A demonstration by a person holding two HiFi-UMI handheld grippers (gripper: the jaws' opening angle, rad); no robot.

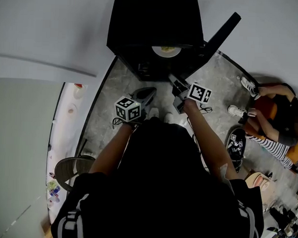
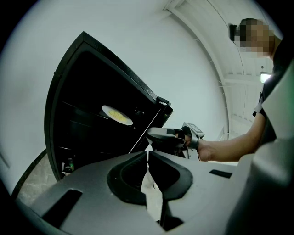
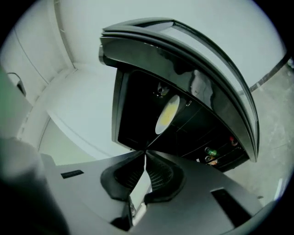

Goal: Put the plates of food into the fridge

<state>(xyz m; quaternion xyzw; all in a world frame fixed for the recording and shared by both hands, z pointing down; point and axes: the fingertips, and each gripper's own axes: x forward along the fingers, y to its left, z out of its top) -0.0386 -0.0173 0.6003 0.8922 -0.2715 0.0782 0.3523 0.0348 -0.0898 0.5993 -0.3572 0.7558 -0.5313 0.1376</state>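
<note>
Closest to the person, the left gripper (image 2: pixel 148 153) has its jaws pressed together with nothing between them. It is held low, in front of the fridge (image 1: pixel 143 22). Just beyond it the right gripper (image 3: pixel 145 153) is also closed and empty, and it points into the dark opening from the hinge side. Neither one touches anything. The door (image 1: pixel 222 30) is swung wide to the person's right, with its free edge well away from both grippers. Inside, a white plate (image 1: pixel 166 51) of yellow food already sits flat on an upper shelf, fully behind the front lip as far as I can see. A few small bottles (image 3: pixel 209 152) stand lower down. From where I stand, the sensible step looks like shutting the door. To do that well, I'd bring the right gripper round to the door's outer face, close to the free edge and not the hinge, where a light push turns it most easily. I'd keep its jaws closed so they act as one blunt pad, and swing the door steadily so the plate doesn't slide. The left gripper should be drawn clear of the opening first, or the closing door could catch it against the frame.
</note>
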